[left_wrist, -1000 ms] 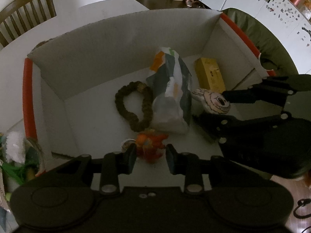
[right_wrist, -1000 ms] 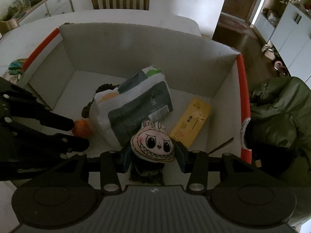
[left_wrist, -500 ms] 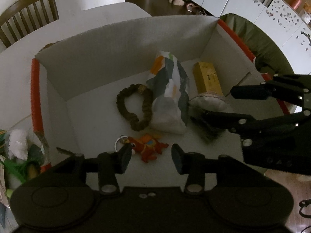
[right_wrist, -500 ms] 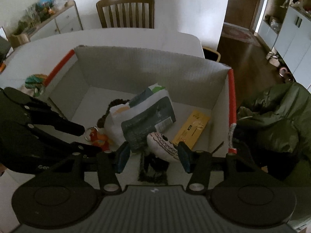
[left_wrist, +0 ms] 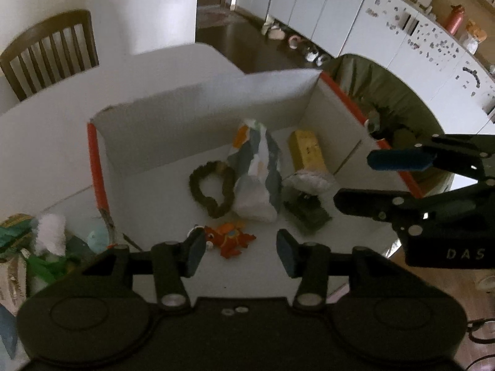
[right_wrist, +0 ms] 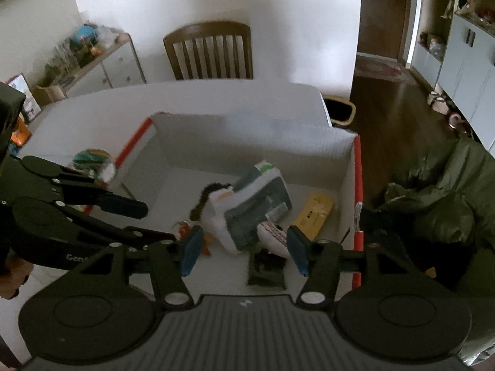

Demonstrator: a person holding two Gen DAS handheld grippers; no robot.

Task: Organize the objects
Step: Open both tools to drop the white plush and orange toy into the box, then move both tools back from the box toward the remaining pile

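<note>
White cardboard box (left_wrist: 173, 130) with orange-red rims: stands on the white counter (left_wrist: 46, 142); it holds five things.
Box contents: one dark scrunchie ring (left_wrist: 213, 191), one patterned soft pouch (left_wrist: 256, 173) in the middle, one yellow carton (left_wrist: 306, 151) towards the far right corner, one orange toy figure (left_wrist: 230, 238) at the near edge, one white plush doll with dark body (left_wrist: 307, 194) beside the pouch.
Left gripper (left_wrist: 241, 250): jaws wide, empty, above the orange figure.
Right gripper (right_wrist: 244, 247): jaws wide, empty, above the doll (right_wrist: 272, 238).
Outside the box: colourful clutter (left_wrist: 40, 244) by its left wall; one wooden chair (right_wrist: 208, 51) at the counter's far edge; green jacket (right_wrist: 445, 204) past the right wall.
Right view only: a sideboard (right_wrist: 102, 58) with toys.
</note>
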